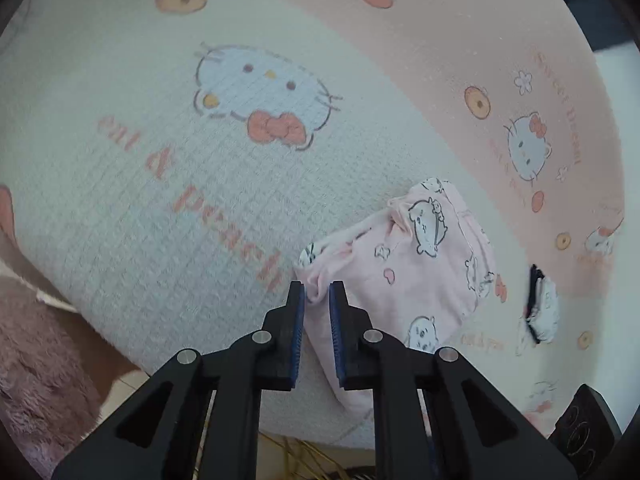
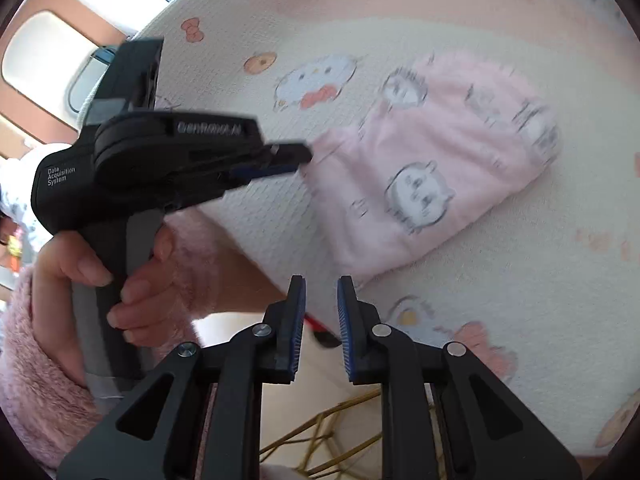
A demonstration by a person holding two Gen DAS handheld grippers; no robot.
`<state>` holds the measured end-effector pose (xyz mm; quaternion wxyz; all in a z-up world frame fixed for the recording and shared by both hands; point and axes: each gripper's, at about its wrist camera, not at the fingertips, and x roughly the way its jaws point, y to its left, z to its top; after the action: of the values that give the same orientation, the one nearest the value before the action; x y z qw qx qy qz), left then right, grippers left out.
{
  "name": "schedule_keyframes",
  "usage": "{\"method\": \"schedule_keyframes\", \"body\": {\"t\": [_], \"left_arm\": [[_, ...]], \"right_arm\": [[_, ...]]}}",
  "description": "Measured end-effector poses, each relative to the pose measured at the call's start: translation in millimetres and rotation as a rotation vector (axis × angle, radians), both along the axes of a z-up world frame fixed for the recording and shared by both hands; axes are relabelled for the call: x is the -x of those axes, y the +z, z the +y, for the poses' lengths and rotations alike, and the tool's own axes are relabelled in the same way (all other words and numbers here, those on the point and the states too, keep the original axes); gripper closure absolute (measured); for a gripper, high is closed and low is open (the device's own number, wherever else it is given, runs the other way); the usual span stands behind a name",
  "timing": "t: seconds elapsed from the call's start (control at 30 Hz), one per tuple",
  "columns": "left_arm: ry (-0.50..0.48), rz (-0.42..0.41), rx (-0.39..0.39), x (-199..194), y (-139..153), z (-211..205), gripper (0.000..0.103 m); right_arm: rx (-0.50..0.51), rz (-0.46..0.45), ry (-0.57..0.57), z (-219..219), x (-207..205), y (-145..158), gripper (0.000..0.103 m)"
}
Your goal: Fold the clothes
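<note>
Fingertips first: my left gripper [image 1: 317,294] has its black jaws with blue ribbed pads standing a little apart, and a bunched corner of the small pink fleece garment printed with white cartoon animals [image 1: 416,264] sits in the gap between them; I cannot tell whether the pads actually press on the cloth. In the right wrist view that same left gripper [image 2: 294,160] reaches in from the side, its tip touching the garment's [image 2: 424,168] near edge, and my left hand [image 2: 116,280] wraps the grey handle, a fluffy pink sleeve [image 2: 36,360] around the wrist. My right gripper [image 2: 321,292] has its jaws narrowly parted with nothing between them, hovering just off the garment's lower corner at the edge of the bed. The garment lies folded into a compact rounded bundle on the cream and pink quilted blanket printed with white cat faces, red bows and peach-coloured lettering [image 1: 120,184]. Below the blanket's edge, thin gold-coloured metal rods [image 2: 320,436] show over a pale floor.
</note>
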<state>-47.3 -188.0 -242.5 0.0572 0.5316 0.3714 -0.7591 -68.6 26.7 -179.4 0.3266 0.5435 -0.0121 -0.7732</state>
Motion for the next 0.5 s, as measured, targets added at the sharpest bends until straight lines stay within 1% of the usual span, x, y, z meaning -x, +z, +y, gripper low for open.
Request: {"method": "schedule_keyframes", "body": {"t": [0.03,0.07,0.1,0.13,0.17,0.2,0.23,0.27,0.3,0.33,0.37,0.4,0.43,0.47,0.5], "left_arm": [[0.005,-0.01,-0.036,-6,-5,3,0.069],[-0.003,-0.02,-0.06,-10,-10,8,0.057],[-0.02,-0.031,-0.077,-13,-14,14,0.057],[-0.046,-0.035,-0.079,-12,-18,21,0.057],[-0.079,-0.035,-0.07,-9,-21,29,0.057],[-0.111,-0.028,-0.043,-4,-22,36,0.057],[-0.142,-0.015,-0.005,1,-23,43,0.057],[-0.169,-0.005,0.029,5,-24,47,0.061],[-0.179,-0.006,0.046,7,-25,47,0.069],[-0.182,-0.012,0.053,8,-25,46,0.072],[-0.171,-0.012,0.039,8,-26,42,0.076],[-0.152,-0.01,0.025,8,-27,35,0.081],[-0.134,-0.007,0.019,7,-26,27,0.083],[-0.116,-0.005,0.014,7,-26,19,0.085],[-0.098,-0.004,0.032,7,-22,11,0.085]], "right_arm": [[-0.052,0.066,-0.038,6,4,6,0.086],[-0.102,0.12,-0.091,18,10,11,0.085],[-0.143,0.163,-0.14,31,17,13,0.077],[-0.162,0.176,-0.18,45,28,12,0.062],[-0.175,0.181,-0.214,58,40,10,0.056],[-0.174,0.16,-0.225,65,55,4,0.053],[-0.162,0.13,-0.221,69,69,-3,0.053],[-0.151,0.101,-0.217,73,83,-9,0.053],[-0.138,0.073,-0.209,76,96,-16,0.053],[-0.123,0.049,-0.19,76,104,-22,0.053],[-0.109,0.023,-0.172,75,111,-27,0.056],[-0.097,-0.01,-0.157,73,114,-31,0.066],[-0.087,-0.037,-0.145,72,114,-33,0.067],[-0.088,-0.044,-0.143,71,109,-30,0.069],[-0.079,-0.055,-0.139,71,101,-28,0.072]]}}
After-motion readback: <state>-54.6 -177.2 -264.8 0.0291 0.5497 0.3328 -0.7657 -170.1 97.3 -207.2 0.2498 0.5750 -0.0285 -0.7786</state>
